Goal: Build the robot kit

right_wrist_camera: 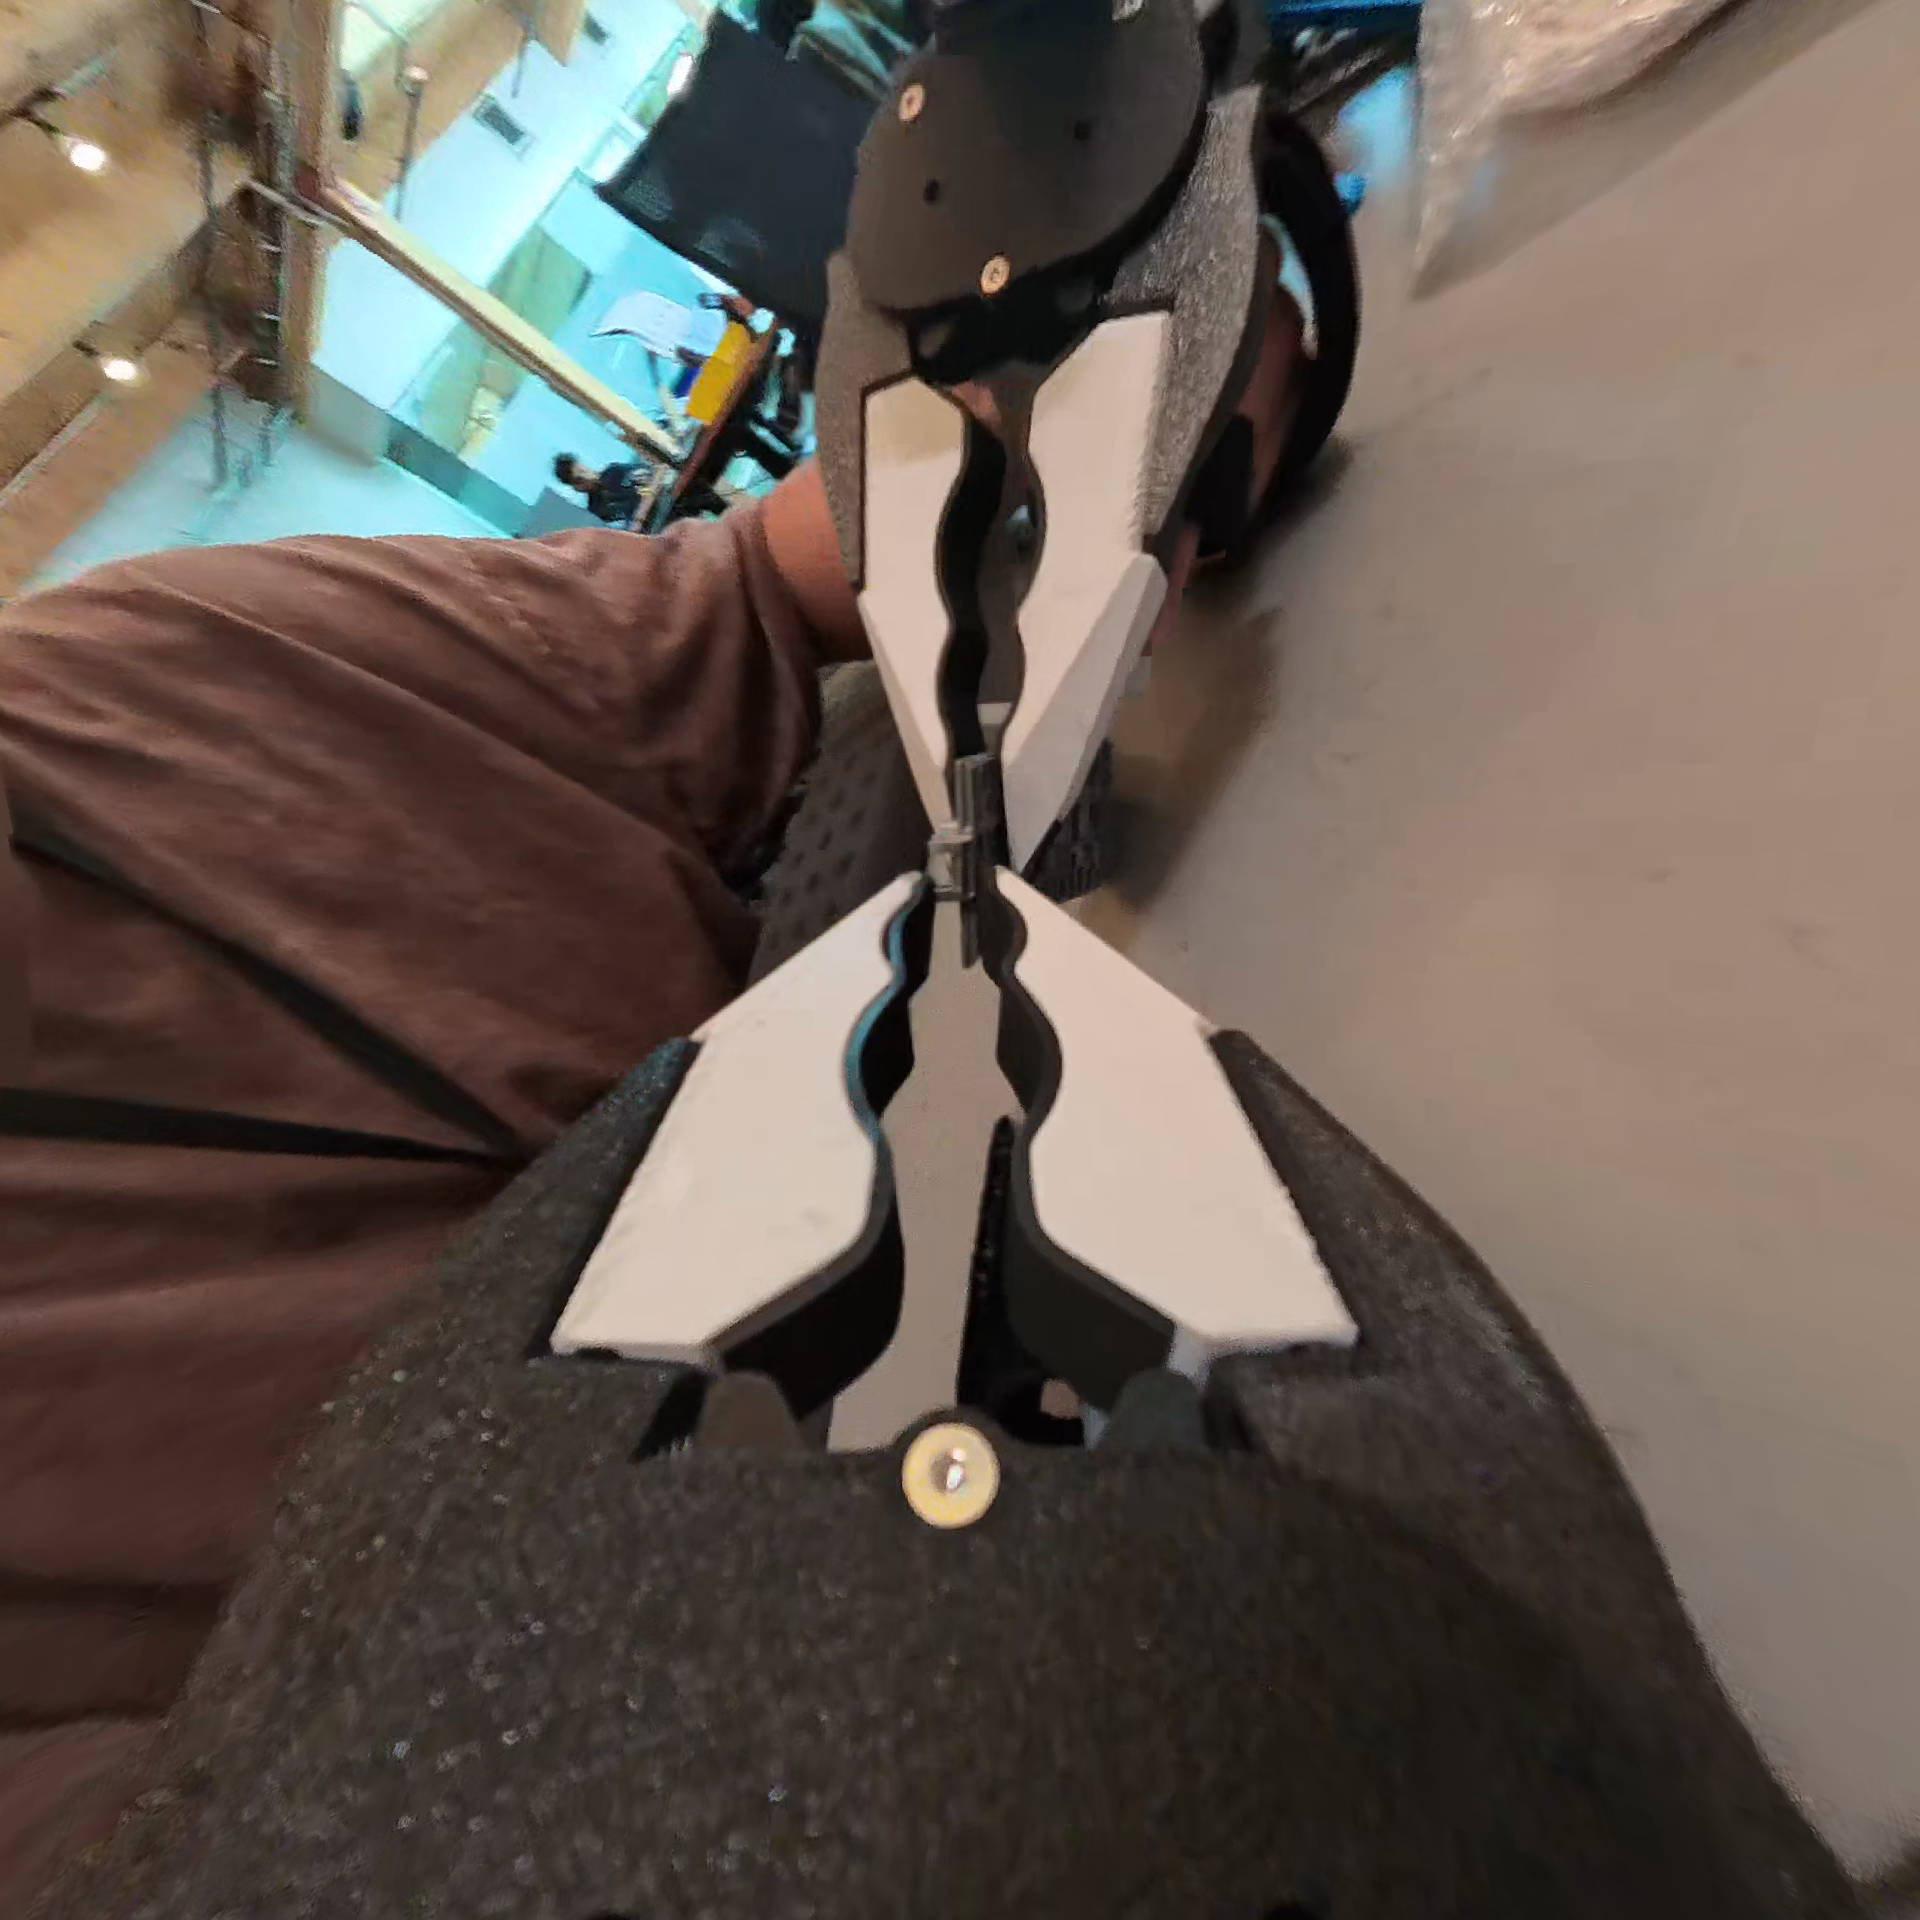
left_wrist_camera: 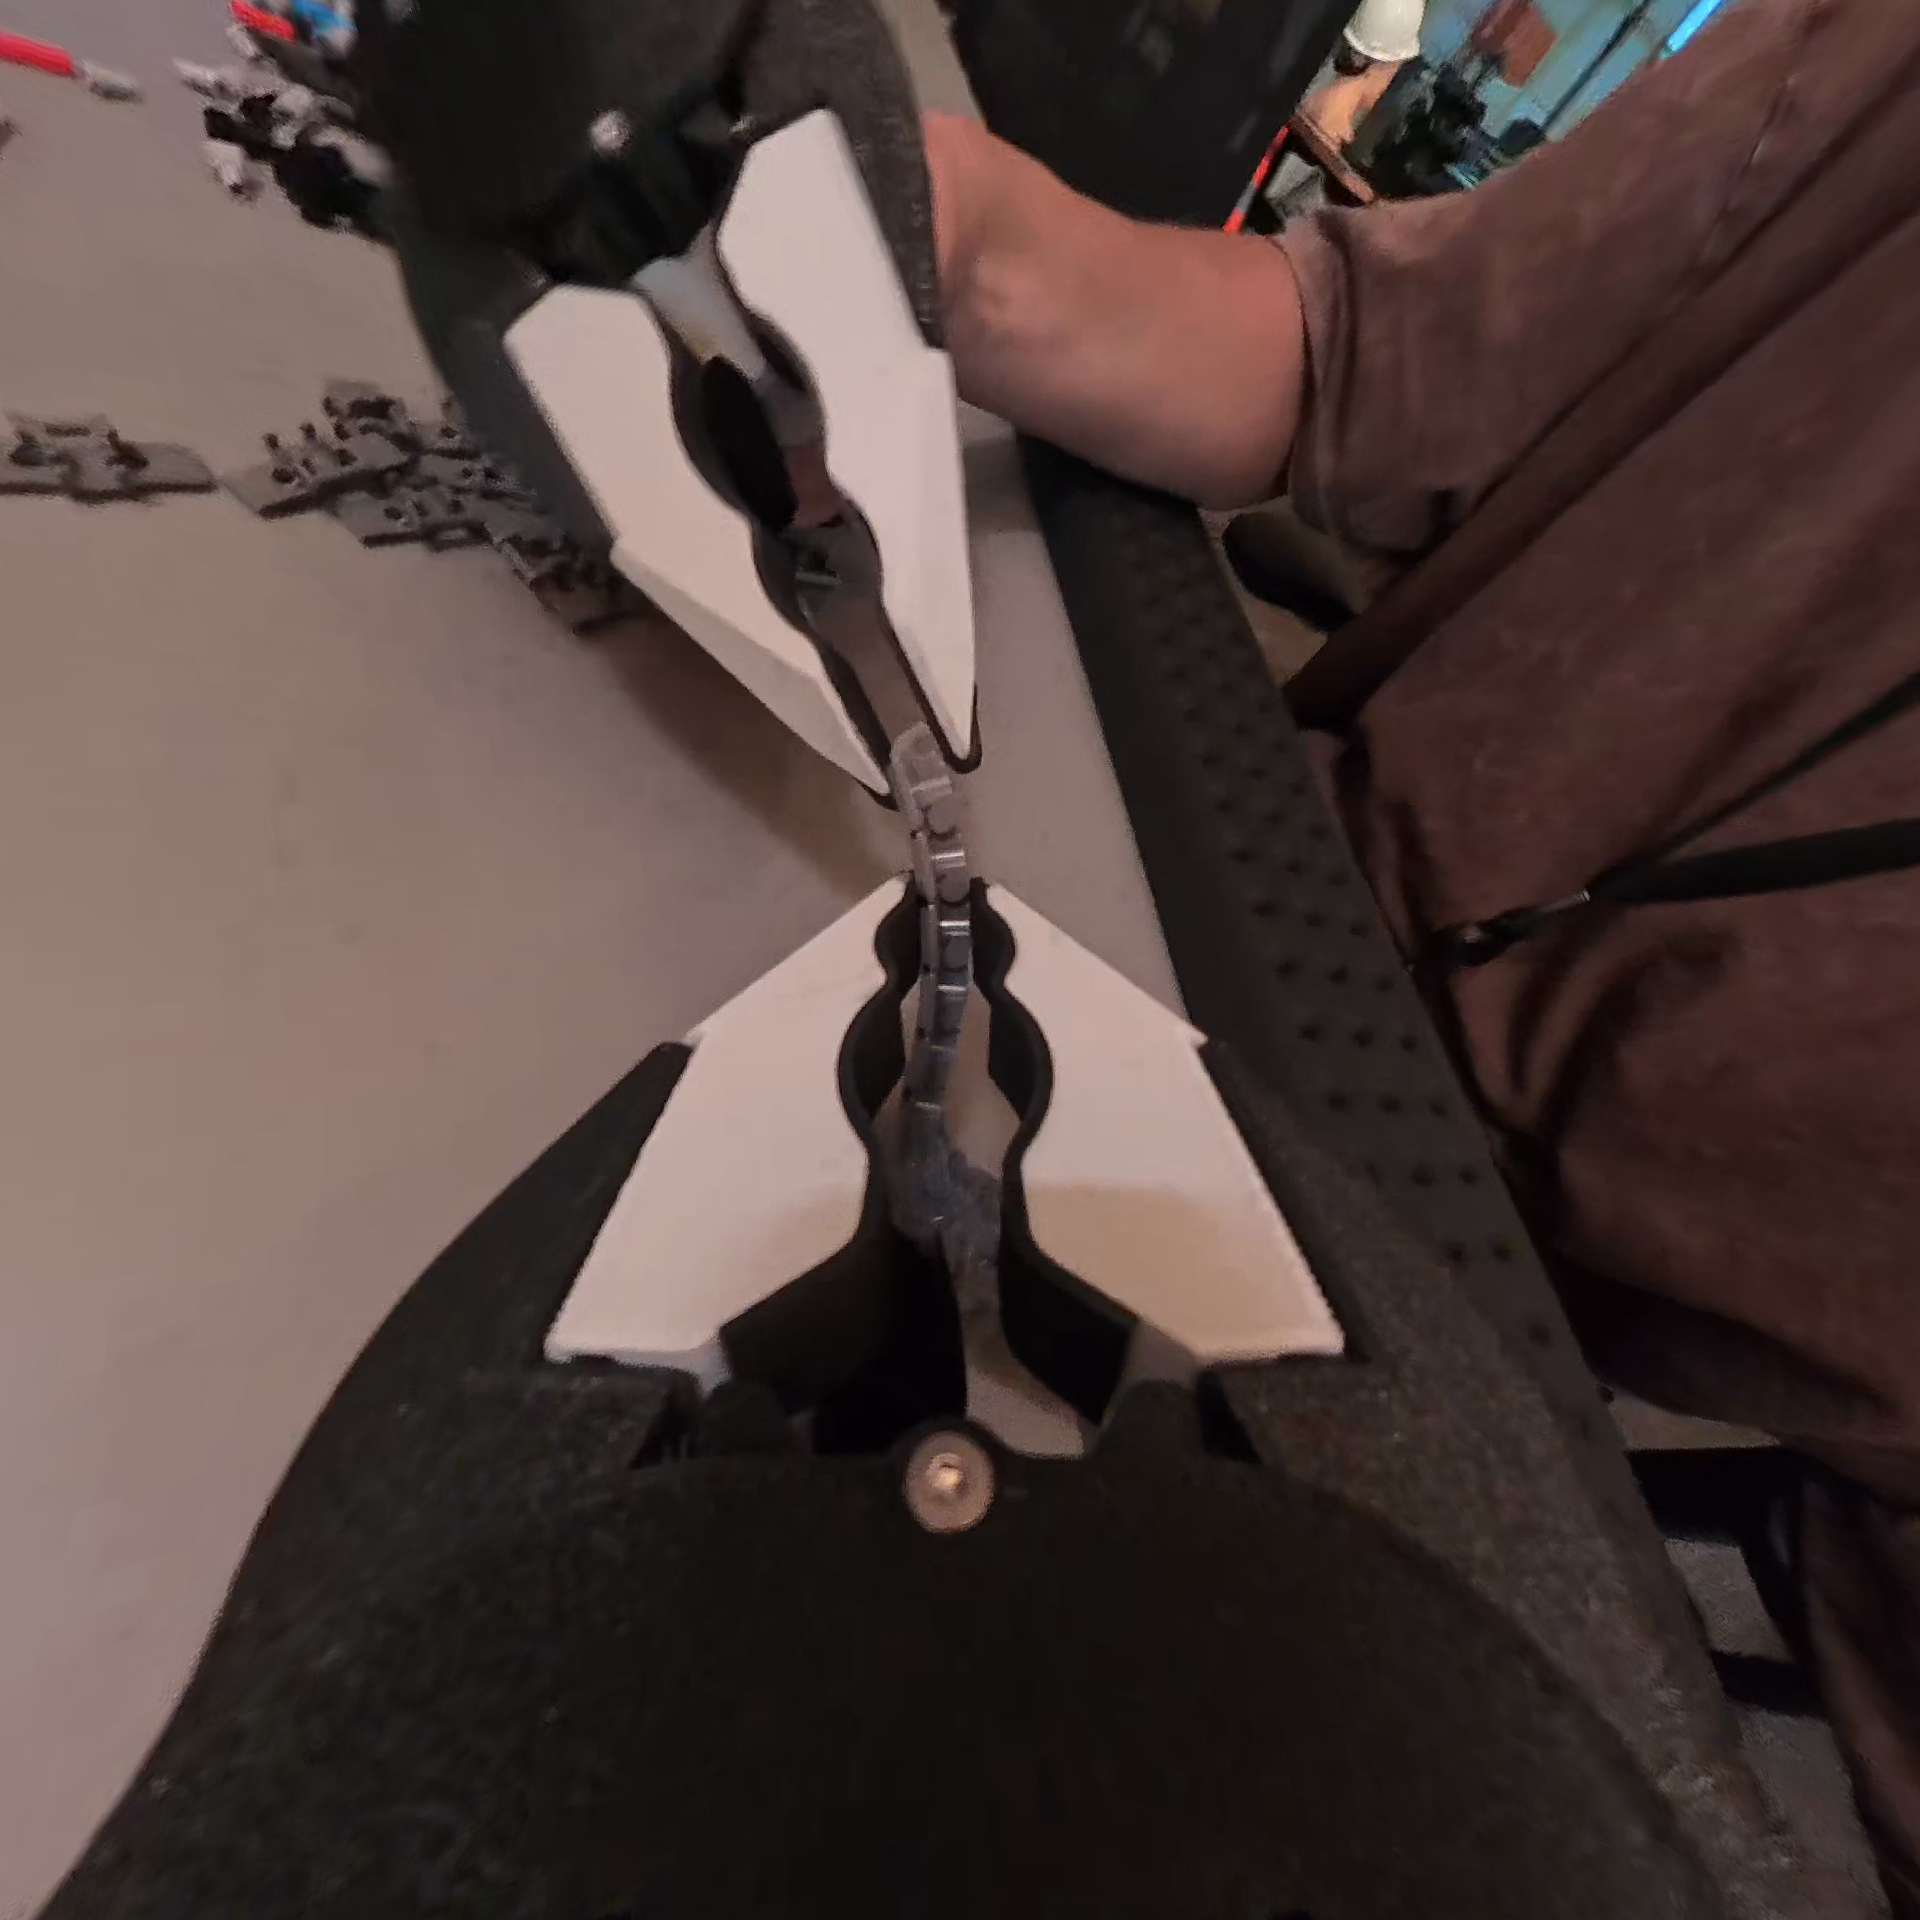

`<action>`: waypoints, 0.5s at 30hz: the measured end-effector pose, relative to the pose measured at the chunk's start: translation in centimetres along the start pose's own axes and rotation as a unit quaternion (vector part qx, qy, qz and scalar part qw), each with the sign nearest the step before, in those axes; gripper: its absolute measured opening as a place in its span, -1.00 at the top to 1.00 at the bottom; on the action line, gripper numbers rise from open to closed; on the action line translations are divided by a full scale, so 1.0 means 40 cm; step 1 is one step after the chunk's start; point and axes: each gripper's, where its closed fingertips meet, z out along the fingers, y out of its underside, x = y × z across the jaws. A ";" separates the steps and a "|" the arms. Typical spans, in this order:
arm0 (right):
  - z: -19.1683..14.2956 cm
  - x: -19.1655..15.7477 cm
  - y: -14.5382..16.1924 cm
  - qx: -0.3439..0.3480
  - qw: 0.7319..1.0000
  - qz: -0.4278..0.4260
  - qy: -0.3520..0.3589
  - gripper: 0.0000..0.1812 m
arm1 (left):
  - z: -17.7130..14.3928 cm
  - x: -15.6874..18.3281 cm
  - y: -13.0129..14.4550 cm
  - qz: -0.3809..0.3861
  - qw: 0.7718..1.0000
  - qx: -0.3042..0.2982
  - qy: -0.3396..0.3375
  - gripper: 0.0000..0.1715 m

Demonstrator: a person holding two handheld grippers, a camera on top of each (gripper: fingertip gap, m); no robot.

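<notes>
Left hand-held gripper [left_wrist_camera: 940, 894] and right hand-held gripper [right_wrist_camera: 961, 894] tip to tip, both clenched on one small grey brick assembly [left_wrist_camera: 938, 831], above beige surface [left_wrist_camera: 312, 935], brick piles [left_wrist_camera: 364, 478] beyond

Illumination is soft and warm indoors; the pale beige tabletop [left_wrist_camera: 260, 935] is evenly lit without glare. Soft shadows fall beneath the black-and-white two-finger grippers. Wide-angle distortion bends the edges of both views. Motion blur smears the scattered small dark grey building pieces [left_wrist_camera: 395, 478] and the brown fabric sleeve [right_wrist_camera: 364, 779]. Background windows [right_wrist_camera: 436, 312] are overexposed cyan, out of focus. Ceiling spotlights [right_wrist_camera: 88, 156] show as bright dots.
</notes>
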 end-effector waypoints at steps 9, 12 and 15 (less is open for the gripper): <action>-0.020 0.089 0.019 -0.035 0.989 -0.039 0.140 0.91 | -0.026 -0.084 -0.019 -0.094 0.994 0.041 -0.042 0.91; -0.016 0.104 0.033 -0.053 0.985 -0.052 0.158 0.91 | -0.018 -0.091 -0.008 -0.086 0.994 0.024 -0.060 0.91; -0.019 0.137 0.061 -0.092 0.972 -0.075 0.201 0.91 | -0.007 -0.104 0.008 -0.086 0.993 0.002 -0.079 0.85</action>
